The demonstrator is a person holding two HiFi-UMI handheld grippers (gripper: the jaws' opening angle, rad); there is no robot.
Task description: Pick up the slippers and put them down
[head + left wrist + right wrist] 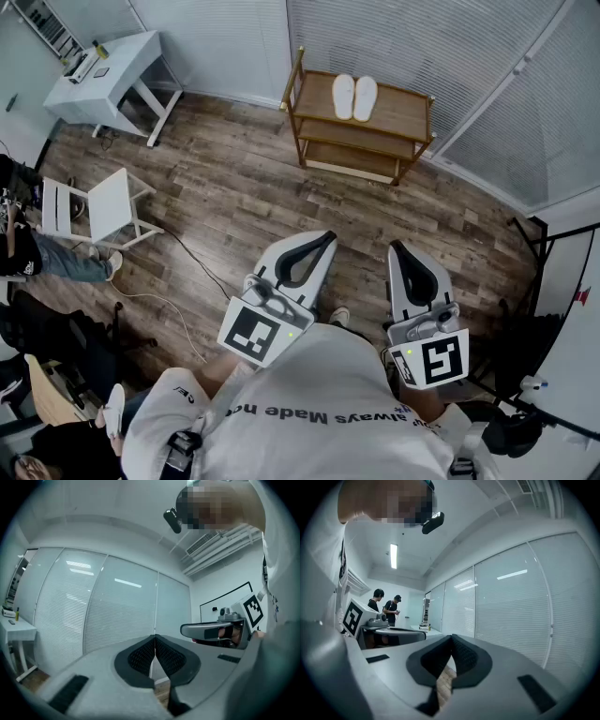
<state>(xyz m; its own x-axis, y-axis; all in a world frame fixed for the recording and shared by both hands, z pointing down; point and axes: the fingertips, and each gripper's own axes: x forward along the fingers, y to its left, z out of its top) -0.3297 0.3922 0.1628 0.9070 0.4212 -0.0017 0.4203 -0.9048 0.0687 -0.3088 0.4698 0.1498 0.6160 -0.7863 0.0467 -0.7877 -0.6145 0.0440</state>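
Observation:
Two white slippers (pixel 354 97) lie side by side on the top shelf of a low wooden rack (pixel 407 112) against the far blinds. My left gripper (pixel 327 239) is held near my body, far short of the rack, its jaws shut with nothing between them. My right gripper (pixel 395 247) hangs beside it, also shut and empty. In the left gripper view the left gripper (pixel 154 637) points level at the blinds, with the right gripper (pixel 213 630) off to its right. In the right gripper view the right gripper (pixel 451 638) shows its pads meeting at the tips.
A white chair (pixel 98 208) stands on the wooden floor at left, with a white desk (pixel 105 67) beyond it. A cable (pixel 192 267) runs across the floor. A whiteboard stand (pixel 562 281) is at right. Two people (pixel 386 606) stand far off.

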